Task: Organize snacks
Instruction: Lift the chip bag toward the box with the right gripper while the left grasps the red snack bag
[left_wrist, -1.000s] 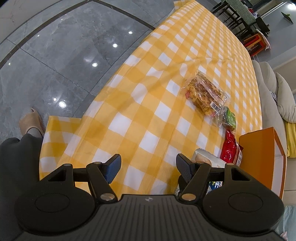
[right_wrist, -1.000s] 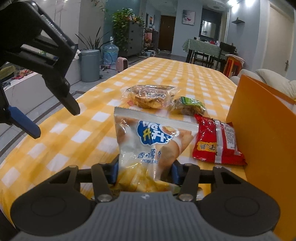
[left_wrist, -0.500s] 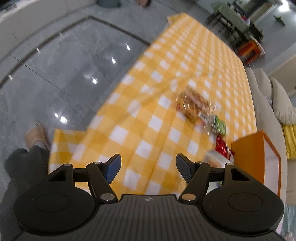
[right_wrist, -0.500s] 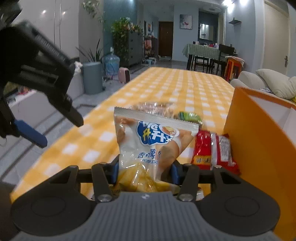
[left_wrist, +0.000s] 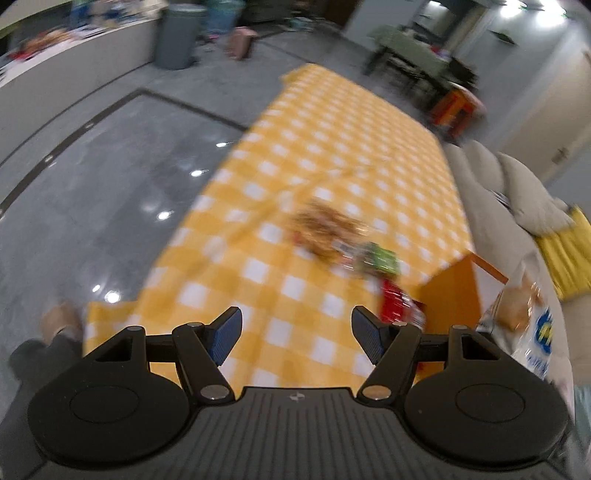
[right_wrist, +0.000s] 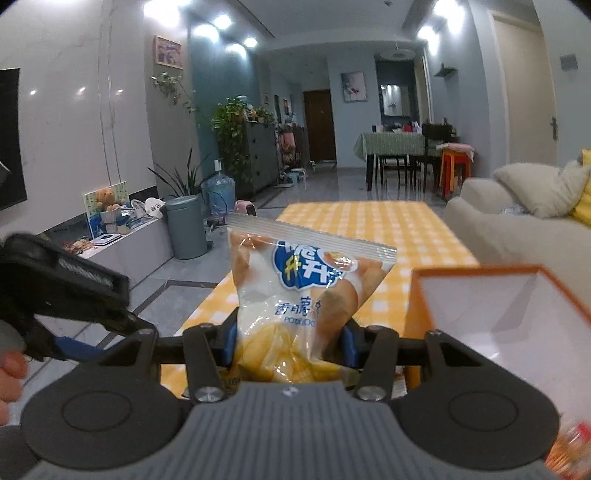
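Right gripper (right_wrist: 290, 341) clamps white-yellow chip bag (right_wrist: 303, 291), upright, blue logo, crimped top; left gripper (left_wrist: 295, 332) spread, empty.

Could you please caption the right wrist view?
Right gripper holds a chip bag beside the open orange box.

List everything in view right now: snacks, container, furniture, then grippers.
white-and-yellow potato snack bag: 1, clamped in right gripper, lifted above table
clear bag of brown snacks: 1, mid-table, blurred
small green packet: 1, beside the clear bag
red foil packet: 1, next to the box
orange open-top box: 1, white inside, table's right edge
yellow-and-white checked tablecloth: 1, covers long table
beige sofa: 1, right of table
grey bin: 1, floor at left
left gripper: open, empty, over table
right gripper: shut on the potato bag
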